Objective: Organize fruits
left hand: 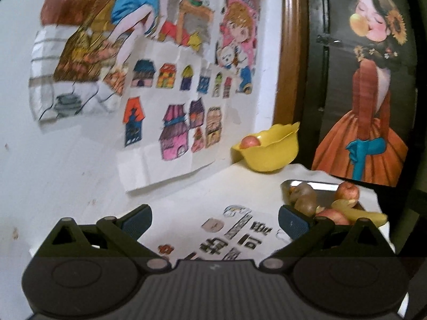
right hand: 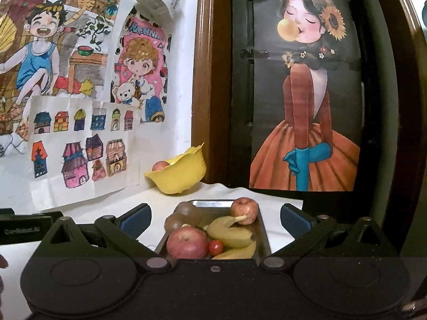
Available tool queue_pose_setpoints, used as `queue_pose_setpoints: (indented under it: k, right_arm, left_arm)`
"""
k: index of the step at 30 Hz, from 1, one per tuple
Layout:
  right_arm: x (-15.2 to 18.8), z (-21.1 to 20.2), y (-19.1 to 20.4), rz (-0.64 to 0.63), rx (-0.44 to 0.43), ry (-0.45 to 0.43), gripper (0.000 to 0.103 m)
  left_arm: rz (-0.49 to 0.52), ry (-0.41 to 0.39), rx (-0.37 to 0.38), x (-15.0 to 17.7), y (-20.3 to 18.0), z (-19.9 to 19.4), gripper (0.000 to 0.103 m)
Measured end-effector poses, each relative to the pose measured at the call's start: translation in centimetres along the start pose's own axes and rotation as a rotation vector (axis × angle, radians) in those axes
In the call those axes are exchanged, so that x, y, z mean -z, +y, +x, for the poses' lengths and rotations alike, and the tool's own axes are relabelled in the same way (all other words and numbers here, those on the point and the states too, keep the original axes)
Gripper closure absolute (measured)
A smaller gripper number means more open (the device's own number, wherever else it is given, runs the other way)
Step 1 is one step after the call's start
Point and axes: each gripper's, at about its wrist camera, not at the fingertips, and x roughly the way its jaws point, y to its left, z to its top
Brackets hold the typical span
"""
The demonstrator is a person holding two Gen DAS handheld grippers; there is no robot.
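While both tools hang above the white table (right hand: 277, 205), neither grips anything: the right tool (right hand: 213, 221) has its blue-padded jaws spread wide, and the left tool (left hand: 214, 220) is spread just as wide. Straight ahead of the right tool, between its two jaws, sits a metal tray (right hand: 263, 236) of fruit. Nearest the tool in it lies a large red apple (right hand: 186, 242), with a small tomato (right hand: 215, 247) touching its right side and two bananas (right hand: 230, 236) curving beside and behind that. Further back on the left of the tray are two brown kiwis (right hand: 181, 214), blurred, and at the far right corner a second, smaller apple (right hand: 244, 210) rests against a banana's stem. Beyond the tray, a little left of the tool's centre line, a yellow bowl (right hand: 181, 178) stands tilted against the wall with one apple (right hand: 159, 166) inside it, near its left rim. From the left tool, the same tray (left hand: 320, 186) lies ahead and to the right, partly hidden behind the right jaw, and printed stickers (left hand: 234, 229) lie on the table directly between the jaws; the bowl (left hand: 269, 154) stands further off, right of centre. Behind everything, children's drawings (right hand: 80, 149) hang on the white wall to the left, and a poster of a girl in an orange dress (right hand: 307, 101) to the right.
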Motion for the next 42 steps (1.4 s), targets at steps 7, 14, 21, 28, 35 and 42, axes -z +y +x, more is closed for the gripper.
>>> queue_pose_setpoints:
  k: [7, 14, 21, 28, 35, 42]
  right_arm:
    - [1.7, -1.0, 0.6, 0.031, -0.006, 0.032, 0.001]
    - [2.8, -1.3, 0.2, 0.061, 0.009, 0.062, 0.001]
    - [3.7, -1.9, 0.1, 0.076, 0.016, 0.077, 0.001]
    - [4.0, -2.6, 0.2, 0.086, 0.031, 0.073, 0.001]
    - [5.1, -3.5, 0.7, 0.091, 0.041, 0.094, 0.001]
    - [5.8, -4.1, 1.2, 0.088, 0.033, 0.111, 0.001]
  left_arm:
    - [-0.001, 0.029, -0.017, 1.8, 0.8, 0.0, 0.0]
    - [-0.017, 0.028, 0.006, 2.6, 1.0, -1.1, 0.0]
    - [0.001, 0.029, 0.006, 3.4, 1.0, -2.0, 0.0]
    - [-0.008, 0.022, 0.016, 3.9, 1.4, -2.9, 0.0]
    - [0.0, 0.036, 0.022, 4.7, 1.7, -3.7, 0.0]
    - [0.002, 0.05, 0.03, 5.2, 1.7, -4.3, 0.0]
